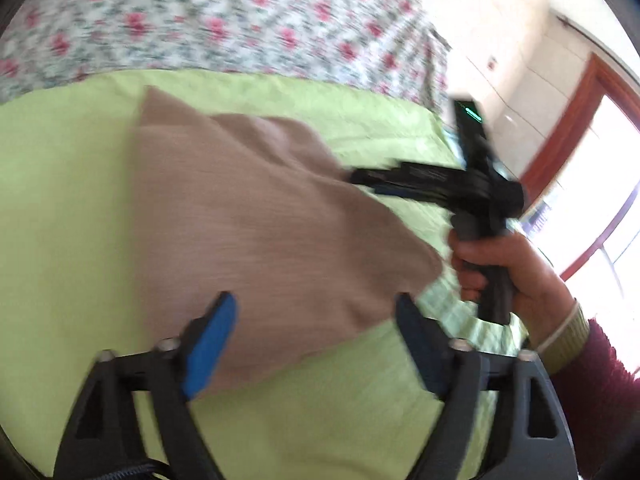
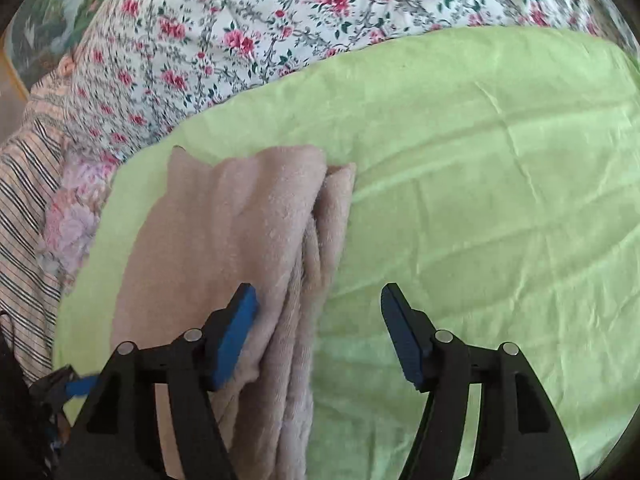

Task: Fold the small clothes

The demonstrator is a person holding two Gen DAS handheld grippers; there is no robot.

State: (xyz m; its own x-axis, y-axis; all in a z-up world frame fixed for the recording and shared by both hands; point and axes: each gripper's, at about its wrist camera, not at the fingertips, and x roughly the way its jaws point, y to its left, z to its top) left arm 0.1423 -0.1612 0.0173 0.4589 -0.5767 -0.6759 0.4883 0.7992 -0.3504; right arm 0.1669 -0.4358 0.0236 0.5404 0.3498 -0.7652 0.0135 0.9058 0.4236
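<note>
- Between the spread pads of the left gripper, the folded tan towel lies unpinched on the green sheet.
- Right gripper gapes too, towel edge beneath.
- Beyond: floral quilt.

No readable text, label, brand or number is being shown in either view; faint marks on the right gripper are being blurred beyond reading.

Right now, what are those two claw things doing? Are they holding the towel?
Left gripper: open, holding nothing; the folded pinkish-brown towel lies below it.
Right gripper: open, holding nothing, over the towel's edge on the green cloth.
</note>
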